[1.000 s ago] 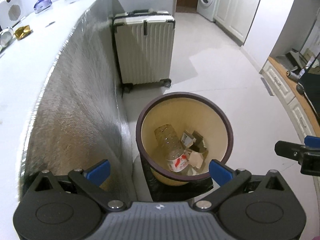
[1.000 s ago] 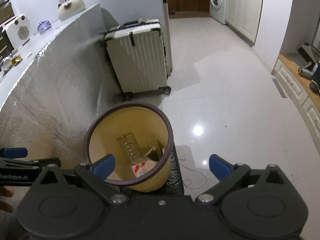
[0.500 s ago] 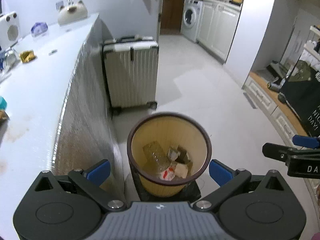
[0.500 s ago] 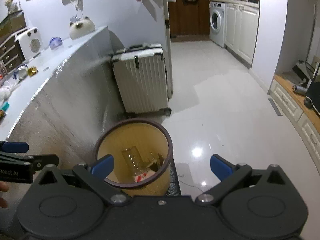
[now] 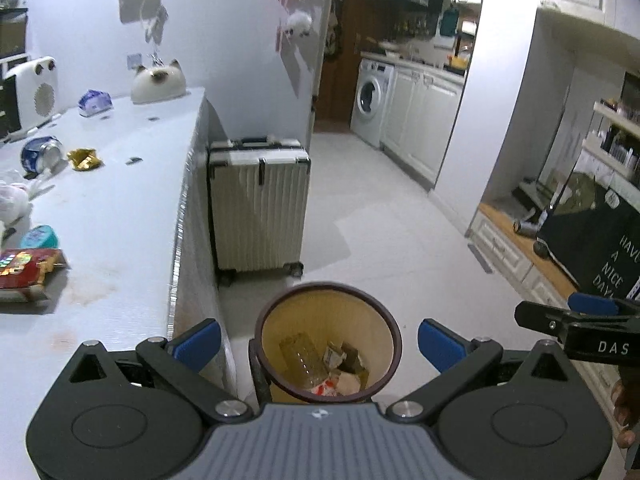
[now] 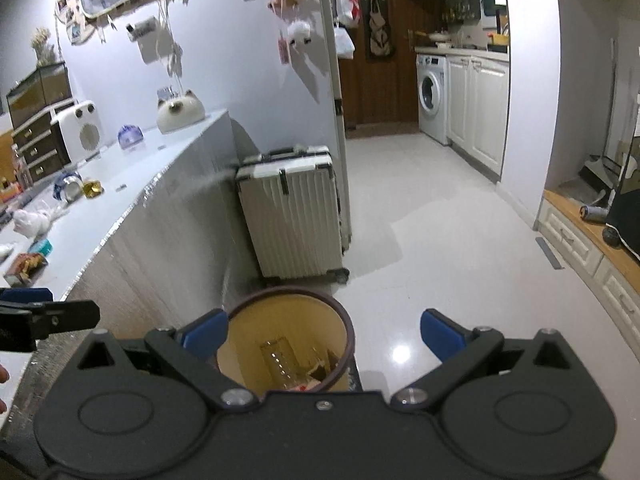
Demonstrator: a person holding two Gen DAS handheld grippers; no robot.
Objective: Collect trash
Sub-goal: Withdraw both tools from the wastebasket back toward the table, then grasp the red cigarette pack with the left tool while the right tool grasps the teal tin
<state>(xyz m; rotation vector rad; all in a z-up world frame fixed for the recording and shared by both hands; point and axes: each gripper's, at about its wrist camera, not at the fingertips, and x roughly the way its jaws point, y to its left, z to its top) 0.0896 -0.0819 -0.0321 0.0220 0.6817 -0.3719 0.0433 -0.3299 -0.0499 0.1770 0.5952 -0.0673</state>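
Both grippers hang over the bin [image 5: 327, 322], the left gripper [image 5: 318, 338] and right gripper [image 6: 324, 332] each with jaws spread wide, holding nothing. The bin (a crushed bottle [image 5: 300, 356] and scraps inside) stands beside the counter [image 5: 112, 216]. Beyond the bin stands a suitcase [image 5: 258, 208]; wrappers [image 5: 84, 159] lie on the counter, well left of the bin.
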